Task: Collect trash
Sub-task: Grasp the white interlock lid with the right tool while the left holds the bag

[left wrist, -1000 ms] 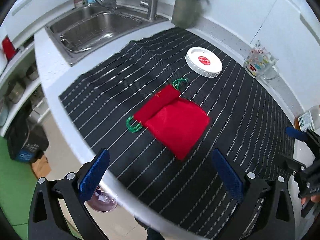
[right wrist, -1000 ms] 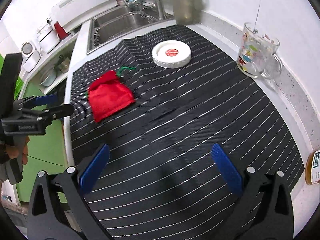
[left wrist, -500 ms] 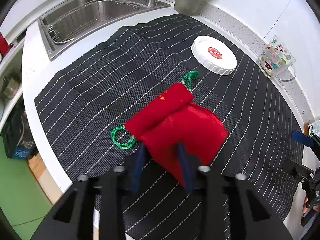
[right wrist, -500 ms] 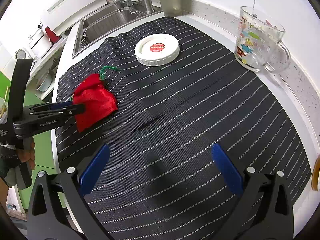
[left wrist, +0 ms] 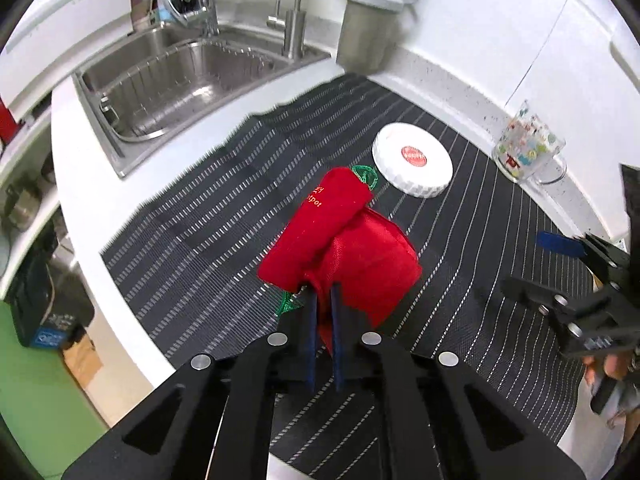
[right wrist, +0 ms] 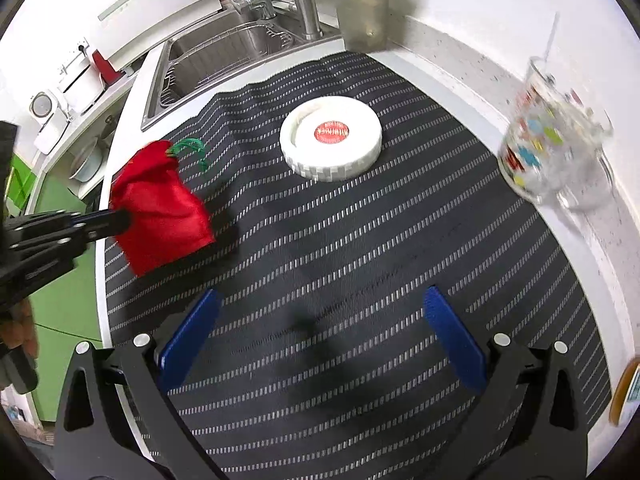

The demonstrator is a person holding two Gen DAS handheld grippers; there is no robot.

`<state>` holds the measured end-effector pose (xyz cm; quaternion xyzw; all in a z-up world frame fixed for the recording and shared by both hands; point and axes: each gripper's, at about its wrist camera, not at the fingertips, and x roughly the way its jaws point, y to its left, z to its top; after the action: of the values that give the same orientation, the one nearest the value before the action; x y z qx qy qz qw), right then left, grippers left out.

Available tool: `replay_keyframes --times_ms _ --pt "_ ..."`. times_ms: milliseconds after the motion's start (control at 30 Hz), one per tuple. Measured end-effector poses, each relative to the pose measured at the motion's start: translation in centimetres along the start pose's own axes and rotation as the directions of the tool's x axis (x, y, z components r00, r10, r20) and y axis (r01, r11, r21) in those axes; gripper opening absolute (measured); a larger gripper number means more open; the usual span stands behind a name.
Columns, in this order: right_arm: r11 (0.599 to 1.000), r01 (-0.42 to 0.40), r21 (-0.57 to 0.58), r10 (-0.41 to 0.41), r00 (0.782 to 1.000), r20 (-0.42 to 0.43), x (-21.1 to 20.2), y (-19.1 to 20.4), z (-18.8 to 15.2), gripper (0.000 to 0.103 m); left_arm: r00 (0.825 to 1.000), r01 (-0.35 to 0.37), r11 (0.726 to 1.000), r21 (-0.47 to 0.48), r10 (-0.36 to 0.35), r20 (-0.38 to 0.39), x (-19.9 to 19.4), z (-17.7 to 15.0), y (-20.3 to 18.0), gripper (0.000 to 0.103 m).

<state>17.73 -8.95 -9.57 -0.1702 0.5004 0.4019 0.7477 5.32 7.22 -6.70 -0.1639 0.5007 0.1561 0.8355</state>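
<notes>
My left gripper [left wrist: 323,294] is shut on the near edge of a red cloth pouch [left wrist: 352,244] with green drawstrings, and the pouch hangs lifted off the striped black mat [left wrist: 200,240]. From the right wrist the same pouch [right wrist: 160,204] shows at the left, pinched by the left gripper [right wrist: 120,216]. A white jar lid [left wrist: 412,166] with a red label lies on the mat beyond the pouch. My right gripper [right wrist: 316,332] stands open above bare mat, with the lid [right wrist: 331,142] ahead of it. It appears at the right edge of the left wrist view as the right gripper [left wrist: 532,264].
A patterned glass mug [right wrist: 552,152] stands at the mat's right edge near the wall. A steel sink [left wrist: 180,84] with a faucet lies at the back left. A grey lidded container [left wrist: 368,28] stands in the back corner. The counter edge [right wrist: 106,184] drops off at the left.
The left gripper went from wide open to shut on the pouch's near edge and lifted it off the mat. The right gripper moved forward toward the white lid.
</notes>
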Motion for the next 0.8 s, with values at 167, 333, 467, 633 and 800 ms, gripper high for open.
replay_keyframes --times_ms 167,333,467,633,800 --pt "1.000 0.014 -0.015 -0.014 1.000 0.005 1.9 -0.1 3.2 0.100 0.999 -0.013 1.000 0.013 0.013 0.034 -1.5 1.0 1.1 0.006" --pt "0.999 0.033 -0.040 -0.033 0.999 -0.009 4.7 -0.1 6.6 0.100 0.999 -0.015 1.000 -0.007 0.016 0.046 -1.9 1.5 2.5 0.006" --pt "0.997 0.043 -0.057 -0.045 0.999 -0.029 7.1 -0.1 8.8 0.100 0.999 -0.016 1.000 -0.027 0.018 0.047 -1.6 1.7 3.4 0.006" --pt "0.997 0.041 -0.072 -0.046 0.997 -0.069 9.6 0.0 10.3 0.100 0.999 -0.015 0.998 -0.053 0.017 0.041 -1.0 1.7 4.4 0.006" --pt "0.996 0.041 -0.077 -0.048 0.994 -0.094 11.1 0.0 10.8 0.100 1.000 -0.011 0.998 -0.068 0.013 0.025 -0.1 1.5 4.9 0.006"
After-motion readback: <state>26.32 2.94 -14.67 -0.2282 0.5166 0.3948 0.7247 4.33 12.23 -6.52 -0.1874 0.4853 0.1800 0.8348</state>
